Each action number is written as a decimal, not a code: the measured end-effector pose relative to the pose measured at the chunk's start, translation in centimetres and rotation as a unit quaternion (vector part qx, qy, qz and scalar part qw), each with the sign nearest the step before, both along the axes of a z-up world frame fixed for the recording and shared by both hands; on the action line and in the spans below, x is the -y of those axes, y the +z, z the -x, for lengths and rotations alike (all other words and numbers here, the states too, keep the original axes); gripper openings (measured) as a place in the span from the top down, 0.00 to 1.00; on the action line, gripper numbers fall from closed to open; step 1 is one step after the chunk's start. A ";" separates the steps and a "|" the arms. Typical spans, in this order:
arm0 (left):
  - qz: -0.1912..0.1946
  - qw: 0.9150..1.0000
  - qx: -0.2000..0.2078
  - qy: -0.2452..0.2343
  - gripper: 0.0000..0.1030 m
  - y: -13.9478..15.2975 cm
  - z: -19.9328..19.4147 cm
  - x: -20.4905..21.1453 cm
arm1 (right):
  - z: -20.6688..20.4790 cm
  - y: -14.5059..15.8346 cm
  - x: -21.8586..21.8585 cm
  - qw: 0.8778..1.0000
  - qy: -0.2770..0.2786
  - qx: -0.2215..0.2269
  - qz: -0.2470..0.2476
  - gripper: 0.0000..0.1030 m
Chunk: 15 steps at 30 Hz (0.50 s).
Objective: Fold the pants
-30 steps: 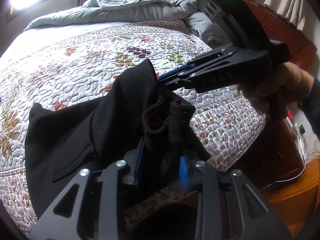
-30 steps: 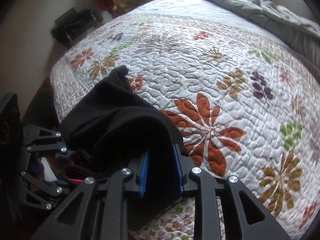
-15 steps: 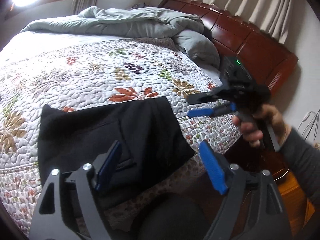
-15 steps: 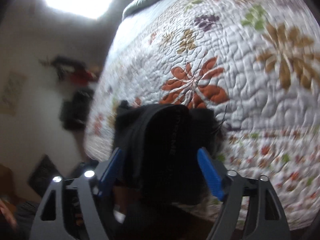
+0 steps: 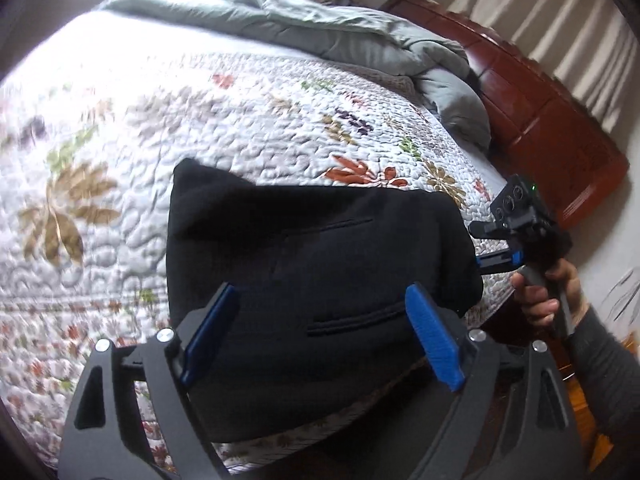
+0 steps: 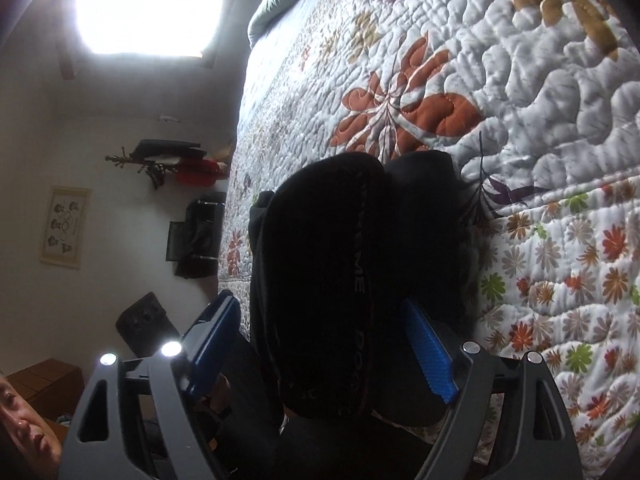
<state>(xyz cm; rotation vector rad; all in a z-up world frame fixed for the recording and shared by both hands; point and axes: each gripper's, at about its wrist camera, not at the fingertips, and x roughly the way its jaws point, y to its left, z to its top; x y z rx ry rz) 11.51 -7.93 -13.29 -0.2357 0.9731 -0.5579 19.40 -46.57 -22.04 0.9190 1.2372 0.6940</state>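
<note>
The black pants (image 5: 320, 264) lie folded in a compact rectangle near the bed's front edge, back pockets up. In the right wrist view the pants (image 6: 352, 280) show end-on, with a lettered waistband. My left gripper (image 5: 320, 320) is open and empty just above the fold's near side. My right gripper (image 6: 320, 340) is open and empty at the fold's right end; it also shows in the left wrist view (image 5: 480, 248), held by a hand beside the pants.
A white floral quilt (image 5: 200, 128) covers the bed. A grey duvet (image 5: 320, 36) is heaped at the far side by the wooden headboard (image 5: 552, 120). A coat rack (image 6: 160, 160) and dark bags (image 6: 196, 236) stand by the wall.
Both grippers let go of the pants and opened. The pants dropped from a raised bunch to a flat fold on the quilt. Both grippers drew back; the right one rolled sideways.
</note>
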 end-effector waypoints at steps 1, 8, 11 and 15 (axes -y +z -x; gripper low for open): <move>0.008 1.000 -0.008 0.004 0.16 -0.3 -0.2 -0.5 | -0.3 0.0 -0.5 1.000 0.005 0.001 -0.002 0.15; 0.034 0.998 -0.038 0.037 0.16 -2.0 -1.0 -3.2 | -1.8 -0.5 -3.2 1.000 0.019 0.003 -0.015 0.11; 0.036 0.997 -0.045 0.049 0.16 -2.5 -1.3 -4.2 | -1.6 -0.5 -3.3 1.000 0.020 0.005 -0.008 0.45; 0.034 0.997 -0.046 0.058 0.16 -2.6 -1.5 -5.1 | -1.4 0.5 -3.8 0.999 0.036 0.013 0.010 0.79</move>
